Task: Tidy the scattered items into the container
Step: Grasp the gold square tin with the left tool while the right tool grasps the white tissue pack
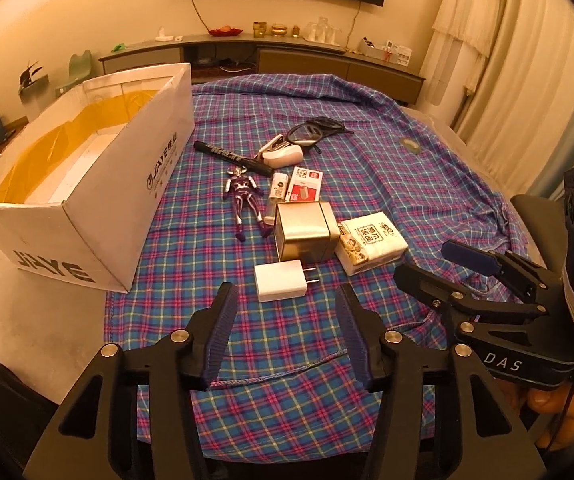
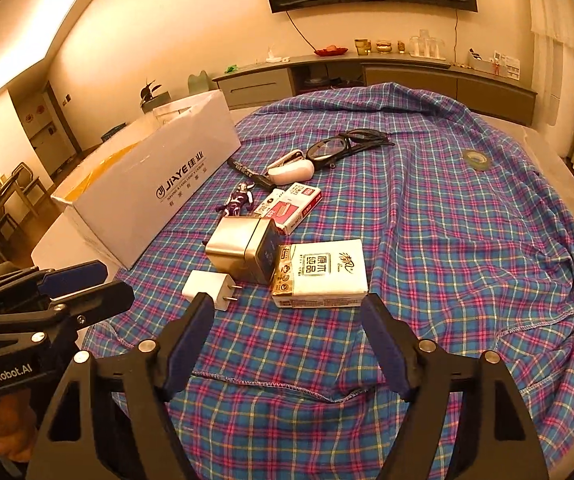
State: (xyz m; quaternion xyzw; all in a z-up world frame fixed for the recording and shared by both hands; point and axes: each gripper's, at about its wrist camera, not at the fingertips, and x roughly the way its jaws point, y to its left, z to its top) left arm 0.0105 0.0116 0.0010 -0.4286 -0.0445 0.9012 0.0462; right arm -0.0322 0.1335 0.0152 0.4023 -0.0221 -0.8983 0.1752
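Left wrist view shows the left gripper [image 1: 285, 332] hanging over the near edge of the plaid cloth [image 1: 407, 184], jaws spread wide with nothing between them; just ahead lies the white charger [image 1: 281, 280], prongs pointing right, clear of the fingers; beyond it, touching or nearly so, sits the metal tin [image 1: 305, 232], and beside that the tissue pack [image 1: 371, 246]; the cardboard box [image 1: 99, 216] stands open to the left, half off the cloth, apparently empty. Right wrist view has the right gripper [image 2: 285, 338] likewise spread and empty, lined up on the tissue pack [image 2: 321, 272], with the charger [image 2: 209, 288] off its left finger; farther back lie the toy figure [image 2: 237, 202], the marker [image 2: 247, 172], the glasses [image 2: 339, 144] and a roll of tape [image 2: 477, 159] well apart to the right. Nothing is gathered yet, I'd say; the pick is only being set up. For the charger, I'd close across its flat white sides, not the prongs; come down square so the cloth isn't pinched; lift clear before swinging left over the box wall; the pack looks soft, so squeeze gently.
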